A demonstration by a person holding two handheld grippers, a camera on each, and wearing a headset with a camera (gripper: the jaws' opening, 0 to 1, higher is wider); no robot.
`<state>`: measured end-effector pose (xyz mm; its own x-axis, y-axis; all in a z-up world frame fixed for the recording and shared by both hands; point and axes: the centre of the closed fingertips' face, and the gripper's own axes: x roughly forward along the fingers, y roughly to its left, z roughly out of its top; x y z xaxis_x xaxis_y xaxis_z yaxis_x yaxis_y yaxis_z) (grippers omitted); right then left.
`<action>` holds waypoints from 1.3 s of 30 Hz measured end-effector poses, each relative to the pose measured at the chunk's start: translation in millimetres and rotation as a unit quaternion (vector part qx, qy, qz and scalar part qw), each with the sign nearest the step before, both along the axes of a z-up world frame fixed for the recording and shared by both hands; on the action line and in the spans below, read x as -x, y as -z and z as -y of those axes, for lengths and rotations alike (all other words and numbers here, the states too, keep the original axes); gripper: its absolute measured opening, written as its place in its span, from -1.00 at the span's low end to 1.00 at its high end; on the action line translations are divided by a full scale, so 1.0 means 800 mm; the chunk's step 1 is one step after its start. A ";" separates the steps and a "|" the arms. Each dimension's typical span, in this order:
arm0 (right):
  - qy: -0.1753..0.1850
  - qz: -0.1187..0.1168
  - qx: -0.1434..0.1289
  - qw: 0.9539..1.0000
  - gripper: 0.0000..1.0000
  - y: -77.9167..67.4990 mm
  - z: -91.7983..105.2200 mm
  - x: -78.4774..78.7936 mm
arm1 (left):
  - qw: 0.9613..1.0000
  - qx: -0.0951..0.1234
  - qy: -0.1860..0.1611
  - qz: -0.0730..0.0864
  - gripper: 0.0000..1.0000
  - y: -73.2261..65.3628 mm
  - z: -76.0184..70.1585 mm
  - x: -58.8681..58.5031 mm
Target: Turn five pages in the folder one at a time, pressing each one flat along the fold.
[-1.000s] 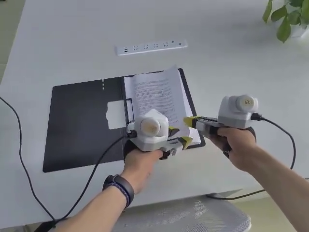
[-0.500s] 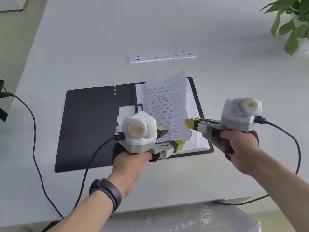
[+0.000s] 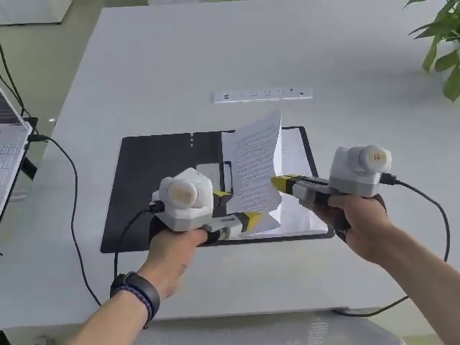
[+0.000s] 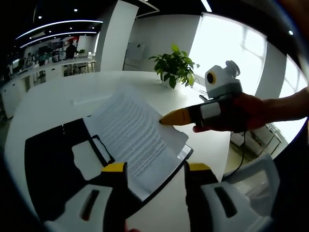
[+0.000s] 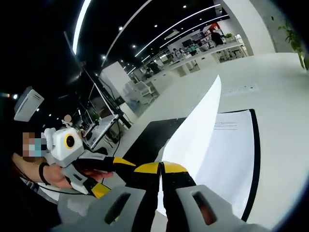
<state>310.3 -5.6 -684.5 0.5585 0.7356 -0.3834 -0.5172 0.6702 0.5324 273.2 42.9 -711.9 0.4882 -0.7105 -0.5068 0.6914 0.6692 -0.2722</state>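
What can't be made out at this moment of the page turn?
- Print on the lifted page: too small in the head view, blurred in the left gripper view.
- Lower fold of the folder: behind the left gripper in the head view.
- The laptop and plant: cut off by the head view's edges.
- Pages turned so far: no way to count.

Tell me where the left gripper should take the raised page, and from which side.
By its free bottom edge, from the near side of the folder. The raised page stands clear of the stack there, and the right gripper is shut on its outer edge, so the open left gripper probably fits below it.
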 end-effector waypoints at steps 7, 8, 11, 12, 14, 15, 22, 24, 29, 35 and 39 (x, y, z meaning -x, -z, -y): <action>-0.038 0.010 -0.001 0.999 -1.00 -0.009 -0.036 0.005 | 1.000 -0.001 -0.024 0.003 -0.03 -0.004 -0.037 0.003; -0.041 0.010 -0.001 0.999 -1.00 -0.009 -0.039 0.005 | 1.000 0.000 -0.028 0.003 -0.02 -0.005 -0.042 0.003; -0.052 0.010 -0.003 0.999 -1.00 -0.011 -0.054 0.006 | 0.999 0.002 -0.040 0.008 0.00 -0.012 -0.056 0.004; -0.055 0.011 -0.003 0.998 -1.00 -0.012 -0.058 0.007 | 0.999 0.003 -0.043 0.010 0.01 -0.015 -0.061 0.005; -0.063 0.011 -0.001 0.998 -1.00 -0.011 -0.066 0.008 | 0.999 0.001 -0.047 0.013 0.03 -0.019 -0.070 0.007; -0.068 0.011 0.000 0.998 -1.00 -0.011 -0.072 0.008 | 0.999 0.000 -0.048 0.014 0.05 -0.020 -0.074 0.008; -0.093 0.010 -0.002 0.996 -1.00 -0.010 -0.104 0.009 | 0.998 -0.005 -0.067 0.020 0.13 -0.026 -0.112 0.016; -0.099 0.007 -0.001 0.995 -1.00 -0.007 -0.114 0.010 | 0.997 -0.008 -0.074 0.022 0.13 -0.030 -0.123 0.018; -0.111 0.000 0.000 0.994 -1.00 0.000 -0.134 0.012 | 0.995 -0.013 -0.093 0.032 0.17 -0.039 -0.150 0.022; -0.126 -0.013 0.006 0.992 -1.00 0.013 -0.159 0.014 | 0.993 -0.028 -0.104 0.044 0.20 -0.046 -0.175 0.027; -0.138 -0.025 0.008 0.990 -1.00 0.023 -0.183 0.016 | 0.992 -0.023 -0.117 0.046 0.24 -0.051 -0.186 0.029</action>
<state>297.7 140.5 -702.6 0.3180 0.8512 -0.4176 -0.6549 0.5157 0.5524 249.7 191.7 -671.0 0.6827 -0.5493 -0.4819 0.5364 0.8246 -0.1800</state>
